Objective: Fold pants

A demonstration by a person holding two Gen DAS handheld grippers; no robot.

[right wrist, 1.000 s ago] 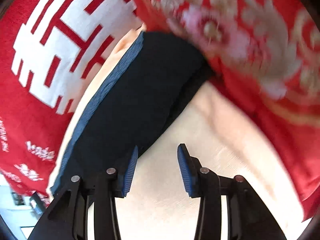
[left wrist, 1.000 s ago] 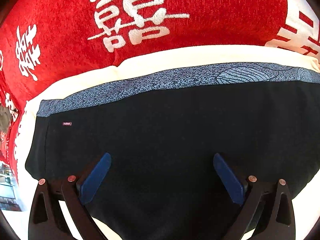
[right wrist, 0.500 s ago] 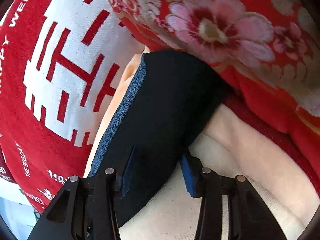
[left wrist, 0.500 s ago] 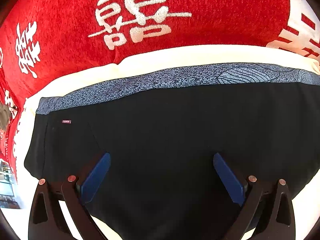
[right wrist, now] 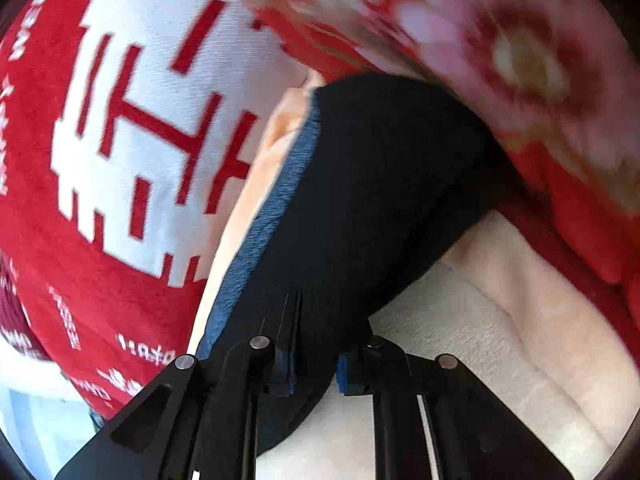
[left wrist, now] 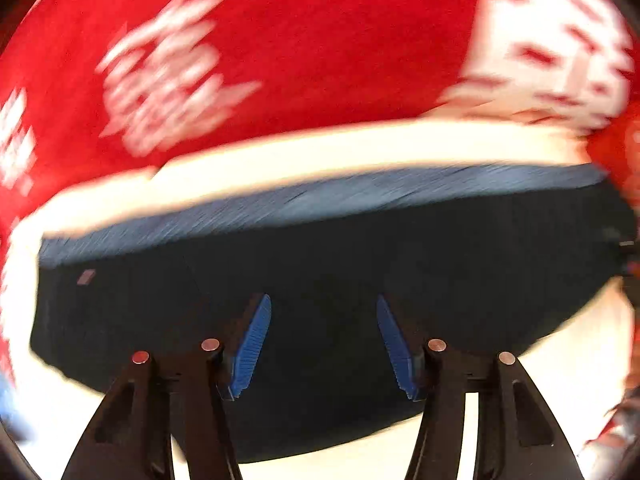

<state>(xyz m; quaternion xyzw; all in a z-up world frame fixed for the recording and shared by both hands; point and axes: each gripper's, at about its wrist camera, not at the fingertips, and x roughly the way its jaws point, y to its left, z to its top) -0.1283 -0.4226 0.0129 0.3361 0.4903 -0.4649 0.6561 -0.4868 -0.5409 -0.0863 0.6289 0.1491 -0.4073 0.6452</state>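
The pants are black with a blue-grey patterned waistband, folded and lying on a cream blanket. In the left wrist view my left gripper hovers over the middle of the pants, its blue pads half closed and apart, nothing between them. In the right wrist view the pants run away from me, and my right gripper is shut on their near edge, cloth pinched between the pads.
A red blanket with white characters lies beyond the pants and to the left in the right wrist view. A red flowered cloth is at the upper right. Cream blanket lies to the right of the right gripper.
My left gripper's jaws have narrowed from wide open and the view blurs with motion. My right gripper has closed tighter on the pants' edge.
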